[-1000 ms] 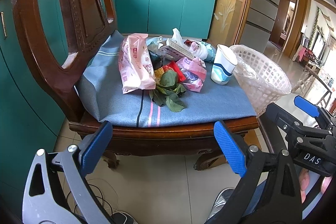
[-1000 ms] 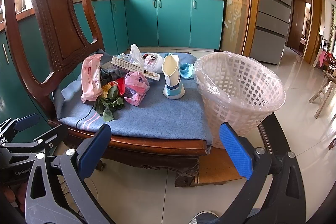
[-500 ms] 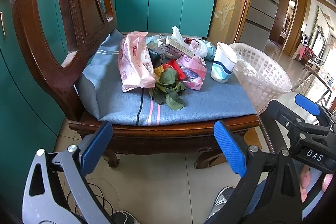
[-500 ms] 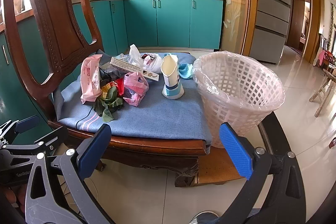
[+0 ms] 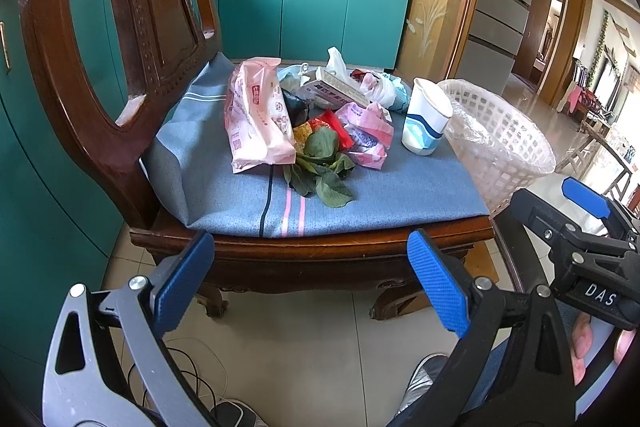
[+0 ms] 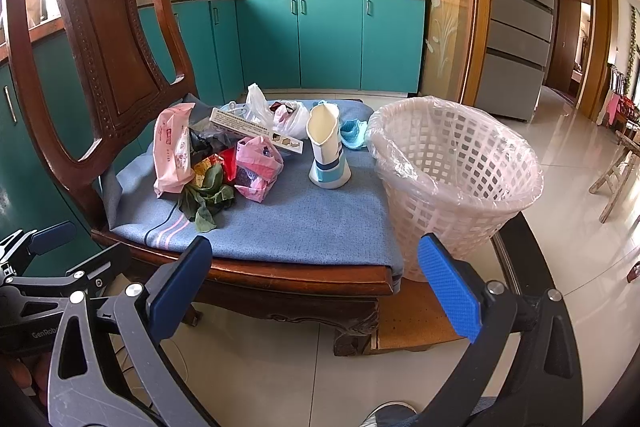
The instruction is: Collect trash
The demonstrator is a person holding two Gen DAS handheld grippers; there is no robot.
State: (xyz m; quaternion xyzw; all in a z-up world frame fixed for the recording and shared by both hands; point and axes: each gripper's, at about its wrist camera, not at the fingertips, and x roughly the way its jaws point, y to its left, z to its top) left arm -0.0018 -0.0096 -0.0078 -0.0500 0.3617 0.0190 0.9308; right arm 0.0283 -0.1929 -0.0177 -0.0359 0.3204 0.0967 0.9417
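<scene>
A heap of trash lies on the blue cushion (image 5: 240,203) of a wooden chair: a pink wrapper (image 5: 256,115) (image 6: 172,147), green leaves (image 5: 320,167) (image 6: 206,197), a pink plastic bag (image 5: 366,133) (image 6: 258,163), a flat carton (image 5: 336,91) (image 6: 256,129) and a paper cup (image 5: 424,123) (image 6: 326,151). A white lined basket (image 5: 500,143) (image 6: 456,171) stands at the chair's right. My left gripper (image 5: 308,283) and right gripper (image 6: 316,283) both hang open before the chair's front edge, holding nothing.
The chair's carved back (image 6: 108,39) rises on the left. Teal cabinets (image 6: 328,43) with pots on top run behind, and a fridge (image 6: 520,7) stands at the right. Tiled floor with cables (image 5: 192,379) lies below; a person's shoe (image 5: 424,375) shows.
Both grippers have edged slightly closer to the chair; the trash and basket look a little larger. Nothing on the cushion has moved.
</scene>
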